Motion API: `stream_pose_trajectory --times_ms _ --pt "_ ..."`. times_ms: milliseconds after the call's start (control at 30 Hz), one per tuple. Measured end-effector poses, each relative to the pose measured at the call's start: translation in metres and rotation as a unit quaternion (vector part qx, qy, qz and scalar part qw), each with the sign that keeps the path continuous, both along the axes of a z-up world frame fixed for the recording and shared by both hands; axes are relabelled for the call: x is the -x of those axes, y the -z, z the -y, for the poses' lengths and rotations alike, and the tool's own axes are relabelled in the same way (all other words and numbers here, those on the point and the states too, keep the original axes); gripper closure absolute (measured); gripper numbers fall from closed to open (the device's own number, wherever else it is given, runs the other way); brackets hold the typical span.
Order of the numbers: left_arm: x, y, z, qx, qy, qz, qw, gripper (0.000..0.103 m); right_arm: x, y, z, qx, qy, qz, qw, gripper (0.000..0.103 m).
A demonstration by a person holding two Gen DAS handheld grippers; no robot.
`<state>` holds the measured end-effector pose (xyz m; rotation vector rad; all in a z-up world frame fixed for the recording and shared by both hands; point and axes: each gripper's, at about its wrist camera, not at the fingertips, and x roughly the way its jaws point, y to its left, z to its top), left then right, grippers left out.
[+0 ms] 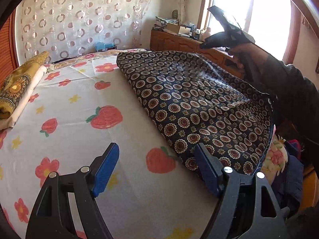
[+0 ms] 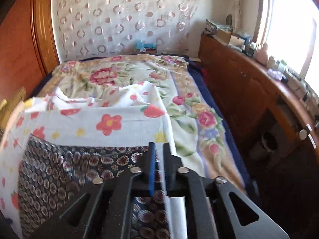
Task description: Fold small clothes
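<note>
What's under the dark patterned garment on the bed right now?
The dark patterned garment lies on the strawberry-print sheet, which shows around it. Whatever sits directly beneath the garment is covered.

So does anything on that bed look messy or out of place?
The white strawberry-and-flower sheet is rumpled and bunched toward the far end, baring the floral blanket beneath. The dark garment with round flower medallions is only half folded, one edge lifted off the bed. Nothing looks spilled or damaged.

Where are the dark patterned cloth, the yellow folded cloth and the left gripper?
dark patterned cloth [image 1: 199, 103]: left wrist view, middle of its top
yellow folded cloth [image 1: 18, 85]: left wrist view, upper face
left gripper [image 1: 157, 169]: left wrist view, midway between fingertips
</note>
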<state>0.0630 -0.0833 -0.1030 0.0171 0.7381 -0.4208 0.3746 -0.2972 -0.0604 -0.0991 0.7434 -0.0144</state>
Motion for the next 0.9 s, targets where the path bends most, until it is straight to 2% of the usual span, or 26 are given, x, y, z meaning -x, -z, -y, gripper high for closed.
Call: stream_pose_trajectory --times_ms 67,133,333,533,700,800,900 --pt "-0.001 0.000 0.001 -0.002 0.001 -0.002 1.0000 0.024 0.007 -0.001 0.001 -0.006 -0.021 0.005 1.000 0.073" --pt "0.000 0.000 0.003 -0.005 0.003 -0.001 1.0000 0.024 0.018 -0.003 0.002 -0.007 -0.027 0.009 1.000 0.068" --pt "0.000 0.000 0.006 -0.008 0.006 0.000 0.9999 0.024 0.073 -0.007 0.017 -0.020 -0.073 0.022 0.997 0.067" --pt "0.002 0.002 0.009 -0.010 0.008 -0.004 0.9999 0.024 0.140 0.005 0.037 -0.020 -0.103 0.021 0.994 0.066" --pt "0.002 0.005 0.012 -0.011 0.015 -0.012 0.9998 0.024 0.192 0.020 0.049 -0.019 -0.103 0.014 0.994 0.062" --pt "0.003 0.005 0.011 0.003 0.027 -0.021 0.9994 0.025 0.218 0.029 0.057 -0.016 -0.094 0.001 0.995 0.062" --pt "0.006 0.004 0.013 0.009 0.052 -0.036 0.9980 0.038 0.240 0.039 0.066 -0.009 -0.082 -0.011 0.997 0.062"
